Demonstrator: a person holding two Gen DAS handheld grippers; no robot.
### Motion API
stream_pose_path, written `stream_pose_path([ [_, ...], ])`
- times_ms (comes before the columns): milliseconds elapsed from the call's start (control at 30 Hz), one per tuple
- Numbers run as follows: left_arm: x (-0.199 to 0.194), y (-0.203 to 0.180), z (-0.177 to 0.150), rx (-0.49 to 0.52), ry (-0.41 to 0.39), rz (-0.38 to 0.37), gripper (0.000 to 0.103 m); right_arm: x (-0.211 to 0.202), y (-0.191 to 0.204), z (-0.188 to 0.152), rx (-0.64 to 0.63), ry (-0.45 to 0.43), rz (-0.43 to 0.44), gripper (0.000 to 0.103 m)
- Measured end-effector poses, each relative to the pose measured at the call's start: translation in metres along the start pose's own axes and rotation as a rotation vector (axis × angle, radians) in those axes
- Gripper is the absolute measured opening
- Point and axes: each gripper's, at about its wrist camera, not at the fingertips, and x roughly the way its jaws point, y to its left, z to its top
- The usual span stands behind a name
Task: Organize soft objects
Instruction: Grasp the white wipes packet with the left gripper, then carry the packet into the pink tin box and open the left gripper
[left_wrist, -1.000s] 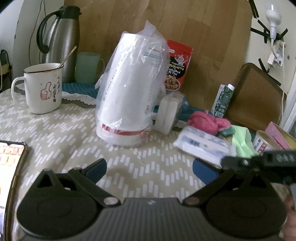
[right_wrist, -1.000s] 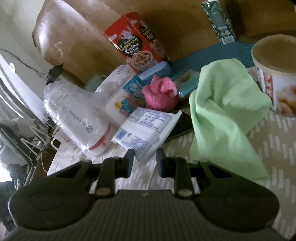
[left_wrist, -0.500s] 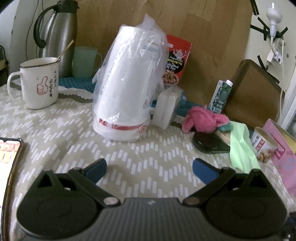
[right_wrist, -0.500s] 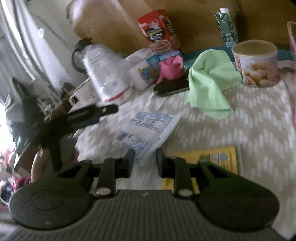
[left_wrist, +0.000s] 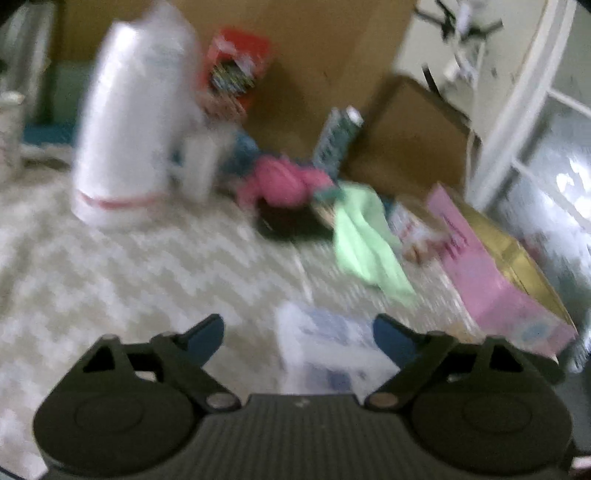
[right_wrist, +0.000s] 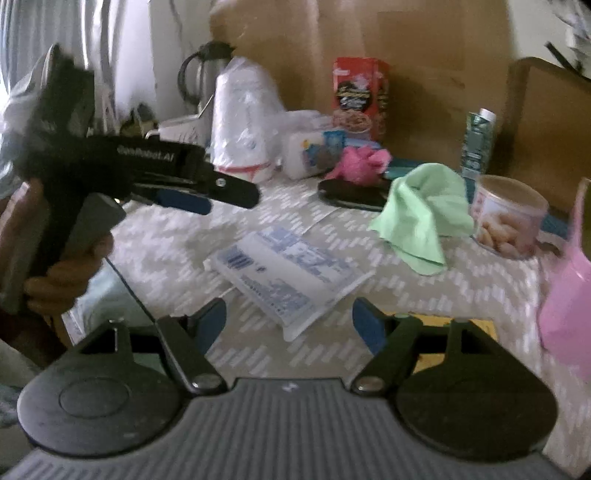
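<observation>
A white and blue soft tissue pack (right_wrist: 286, 275) lies flat on the patterned tablecloth, just ahead of my open right gripper (right_wrist: 290, 319). It also shows in the blurred left wrist view (left_wrist: 325, 347), between the fingers of my open left gripper (left_wrist: 299, 332). A green cloth (right_wrist: 424, 218) lies crumpled to the right, and it appears in the left wrist view (left_wrist: 365, 240). A pink fluffy cloth (right_wrist: 360, 164) sits behind a black object (right_wrist: 351, 192). My left gripper also shows from the side in the right wrist view (right_wrist: 207, 195).
A bagged stack of white cups (right_wrist: 243, 125), a red snack bag (right_wrist: 358, 96), a green carton (right_wrist: 478, 142) and a tin of snacks (right_wrist: 508, 216) stand at the back. A pink box (left_wrist: 491, 273) is on the right. A yellow card (right_wrist: 454, 325) lies under my right gripper.
My right gripper has opened and let go of the tissue pack, which now lies on the tablecloth. My left gripper has swung right toward the pack.
</observation>
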Motion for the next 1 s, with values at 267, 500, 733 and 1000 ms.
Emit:
stream_pose_path([
  [267, 0.002, -0.048, 0.003, 0.121, -0.035, 0.015, 0.061, 0.007, -0.004, 0.005, -0.009, -0.076, -0.045, 0.053],
  [500, 0.006, -0.115, 0.038, 0.249, -0.106, -0.084, 0.061, -0.040, -0.019, -0.003, 0.012, -0.249, -0.168, 0.053],
  [733, 0.039, -0.202, 0.064, 0.398, -0.117, -0.220, 0.062, -0.091, -0.074, -0.007, 0.079, -0.362, -0.368, 0.053],
  [1000, 0.107, -0.265, 0.051, 0.414, 0.010, -0.273, 0.062, -0.130, -0.122, -0.038, 0.191, -0.358, -0.535, 0.053],
])
